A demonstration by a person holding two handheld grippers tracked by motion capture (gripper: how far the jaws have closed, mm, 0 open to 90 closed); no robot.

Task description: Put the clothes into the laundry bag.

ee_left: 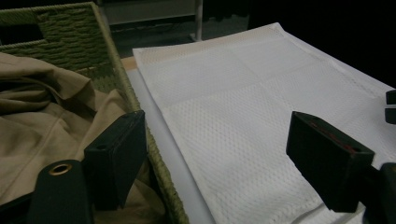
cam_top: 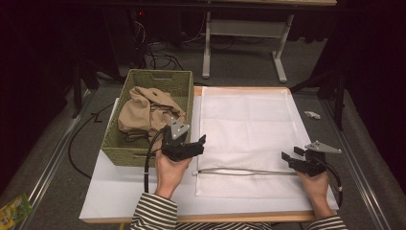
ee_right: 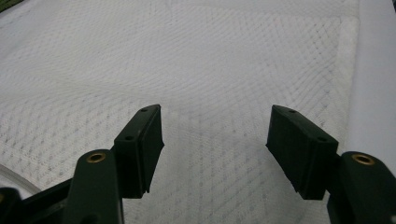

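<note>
A white mesh laundry bag (cam_top: 246, 129) lies flat on the table, its zipper (cam_top: 244, 171) running along the near side. To its left stands a green woven basket (cam_top: 124, 155) holding a crumpled tan garment (cam_top: 143, 112). My left gripper (cam_top: 200, 143) hovers at the basket's near right corner, open and holding nothing. In the left gripper view its jaws (ee_left: 222, 158) straddle the basket rim (ee_left: 135, 102), with the tan garment (ee_left: 42, 116) on one side and the mesh bag (ee_left: 243, 102) on the other. My right gripper (cam_top: 291, 154) is open just above the bag's near right part, its jaws (ee_right: 217, 149) over the mesh (ee_right: 187, 60).
The bag and basket rest on a white board (cam_top: 115, 191) over a wooden tabletop. A small white object (cam_top: 312, 114) lies right of the table. Cables (cam_top: 158, 55) and a white table frame (cam_top: 207, 48) are on the floor beyond. A green packet (cam_top: 14, 208) lies at bottom left.
</note>
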